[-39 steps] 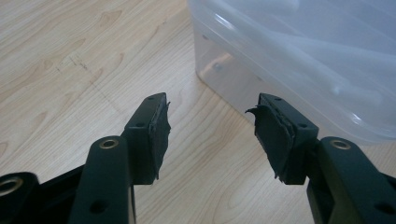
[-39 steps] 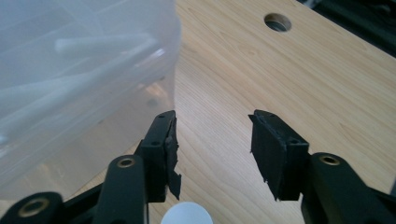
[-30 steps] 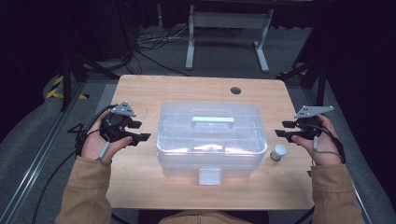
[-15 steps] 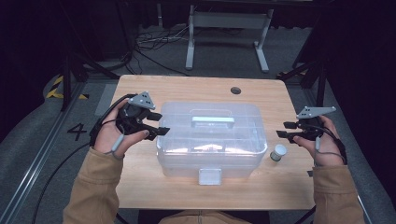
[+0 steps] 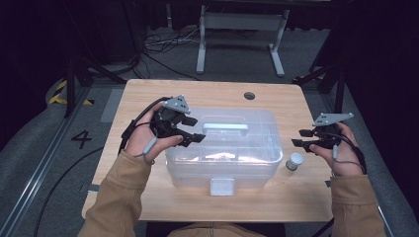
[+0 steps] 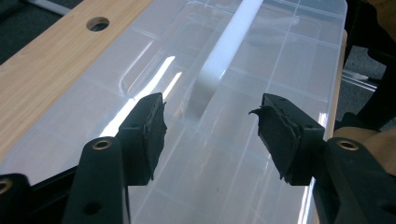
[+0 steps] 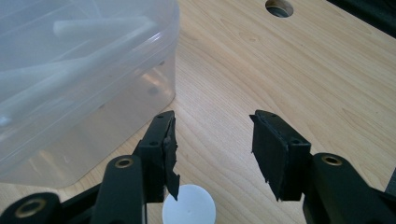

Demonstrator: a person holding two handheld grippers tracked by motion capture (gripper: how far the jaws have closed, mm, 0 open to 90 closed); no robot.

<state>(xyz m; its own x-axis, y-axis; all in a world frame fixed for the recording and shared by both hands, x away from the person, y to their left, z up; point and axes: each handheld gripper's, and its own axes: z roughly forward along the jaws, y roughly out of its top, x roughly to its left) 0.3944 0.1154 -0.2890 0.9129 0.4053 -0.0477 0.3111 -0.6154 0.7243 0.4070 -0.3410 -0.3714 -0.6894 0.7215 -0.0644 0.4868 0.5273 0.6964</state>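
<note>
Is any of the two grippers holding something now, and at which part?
Nothing is held. The left gripper hangs open above the clear box's lid; the right gripper stands open over the table, near the white cap.

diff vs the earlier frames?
The left hand-held gripper moved from the table's left side in over the clear box, toward its white handle; its jaws have just been opening, nothing between them. The right hand-held gripper, box and small white jar stayed put.

Wooden table with round hole, clear plastic box centred, small white-capped jar beside it
</note>
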